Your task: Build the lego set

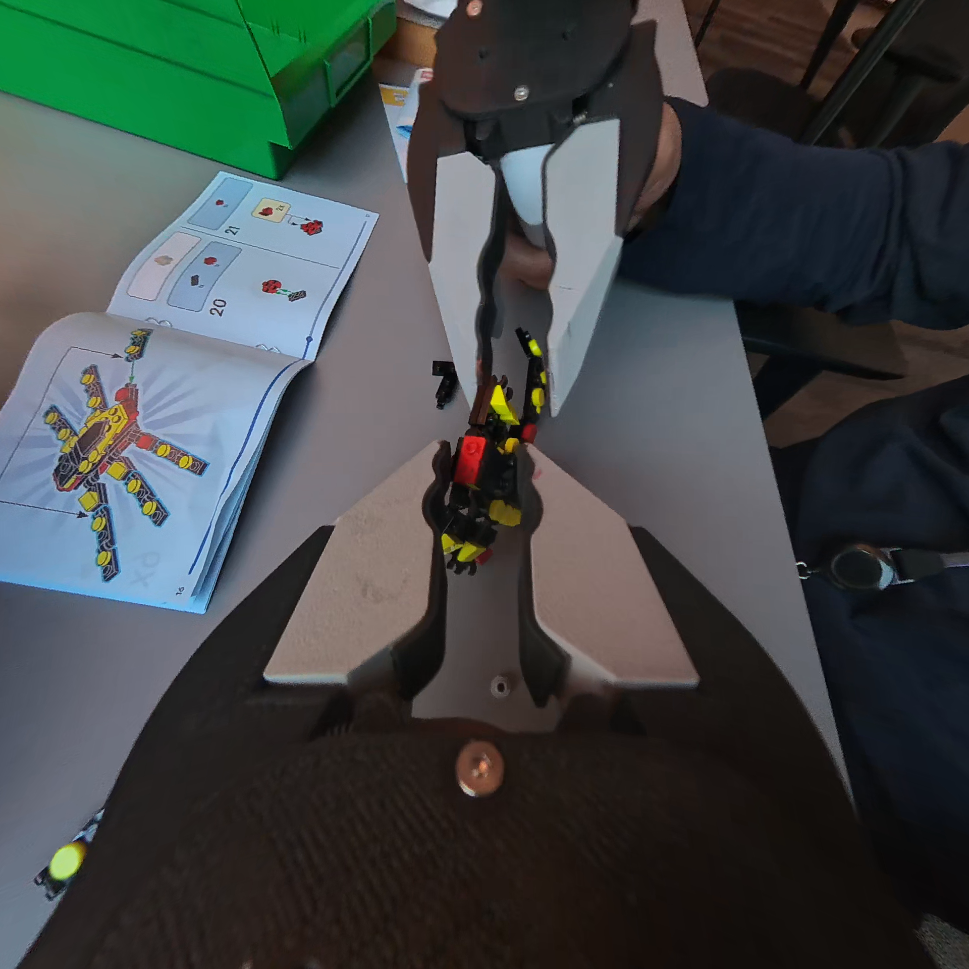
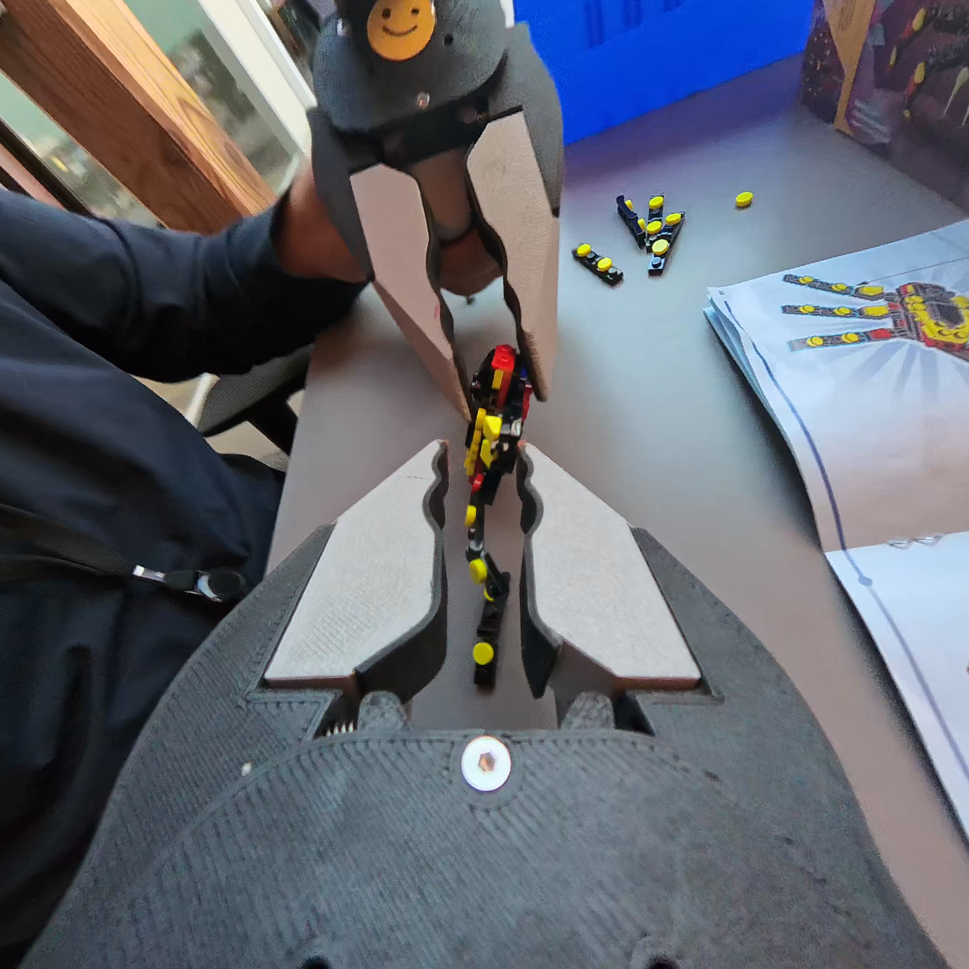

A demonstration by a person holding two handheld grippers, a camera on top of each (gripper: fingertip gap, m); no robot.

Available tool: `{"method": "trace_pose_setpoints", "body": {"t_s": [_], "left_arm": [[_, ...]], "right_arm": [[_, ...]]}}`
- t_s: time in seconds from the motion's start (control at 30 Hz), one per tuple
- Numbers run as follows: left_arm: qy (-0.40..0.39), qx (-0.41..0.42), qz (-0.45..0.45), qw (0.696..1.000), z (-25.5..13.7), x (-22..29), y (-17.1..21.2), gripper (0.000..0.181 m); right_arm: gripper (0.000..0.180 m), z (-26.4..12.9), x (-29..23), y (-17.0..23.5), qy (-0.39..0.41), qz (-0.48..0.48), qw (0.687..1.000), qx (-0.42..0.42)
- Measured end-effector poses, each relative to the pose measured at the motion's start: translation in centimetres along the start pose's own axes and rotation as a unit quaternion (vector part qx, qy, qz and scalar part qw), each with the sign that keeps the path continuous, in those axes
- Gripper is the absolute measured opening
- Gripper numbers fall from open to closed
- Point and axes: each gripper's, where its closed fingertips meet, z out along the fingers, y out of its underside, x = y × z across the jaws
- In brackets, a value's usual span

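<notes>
A black, yellow and red lego model (image 1: 480, 487) is held above the grey table (image 1: 655, 367) between both grippers. My left gripper (image 1: 485, 451) is shut on its body; in the right wrist view it comes in from the top (image 2: 503, 404). My right gripper (image 2: 483, 445) faces it and closes on the model's other end (image 2: 493, 440). A studded black leg (image 2: 485, 618) trails back between its fingers without touching them. In the left wrist view the right gripper (image 1: 516, 406) reaches down from the top.
An open instruction booklet (image 1: 157, 445) lies to the left, also in the right wrist view (image 2: 865, 377). Loose studded legs (image 2: 653, 230), a yellow stud (image 2: 743, 198) and a small black piece (image 1: 444, 383) lie on the table. A green box (image 1: 183, 68), a blue box (image 2: 655, 52), a printed box (image 2: 891, 78). Only a small space, under 4 cm, lies between the two pairs of fingers.
</notes>
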Motion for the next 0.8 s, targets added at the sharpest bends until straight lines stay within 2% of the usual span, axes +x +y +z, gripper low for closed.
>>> {"method": "trace_pose_setpoints", "body": {"t_s": [0.1,0.2,0.27,0.37,0.8], "left_arm": [[0.005,-0.008,0.008,1.0,0.3,0.4,0.2,0.022],[0.009,-0.011,0.011,1.0,0.5,0.7,0.3,0.021],[0.012,-0.01,0.009,1.0,0.5,0.8,0.2,0.021],[0.005,-0.013,0.004,1.0,0.5,0.4,0.4,0.022],[0.023,-0.014,-0.005,1.0,0.4,0.8,0.5,0.021]], "right_arm": [[0.017,-0.2,0.3,-0.6,-0.018,0.043,0.999,0.023],[0.0,-0.3,0.8,-0.2,-0.002,0.037,0.999,0.015],[0.0,-0.3,0.9,0.2,0.012,0.018,1.0,0.001],[0.014,-0.3,0.7,0.4,0.006,0.014,1.0,-0.006],[0.006,-0.2,0.3,0.4,-0.01,0.019,1.0,-0.008]]}}
